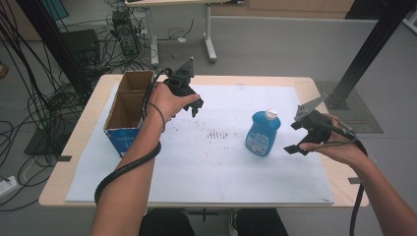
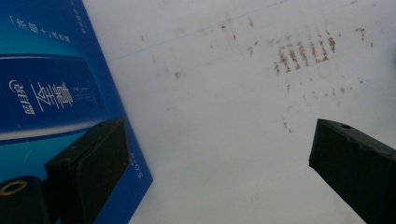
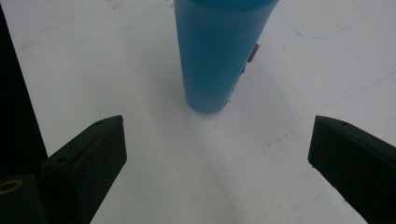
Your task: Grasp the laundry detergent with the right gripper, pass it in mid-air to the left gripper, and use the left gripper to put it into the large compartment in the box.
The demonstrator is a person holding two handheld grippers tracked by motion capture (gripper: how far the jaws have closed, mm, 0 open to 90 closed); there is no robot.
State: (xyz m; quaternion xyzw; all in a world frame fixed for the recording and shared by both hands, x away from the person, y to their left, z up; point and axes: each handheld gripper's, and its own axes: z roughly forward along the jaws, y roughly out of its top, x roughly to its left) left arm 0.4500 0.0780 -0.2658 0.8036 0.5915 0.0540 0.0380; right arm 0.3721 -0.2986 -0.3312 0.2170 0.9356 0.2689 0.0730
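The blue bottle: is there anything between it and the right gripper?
Nothing visible. The right gripper is open beside the blue bottle, and in the right gripper view there is bare white mat between them.

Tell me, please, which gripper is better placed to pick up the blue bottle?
The right gripper. Its open jaws face the blue bottle, which stands just ahead of them. The left gripper hovers open beside the cardboard box, farther away.

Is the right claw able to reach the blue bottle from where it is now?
Probably yes. The right claw is open beside the blue bottle, and in the right gripper view only bare white mat lies between them.
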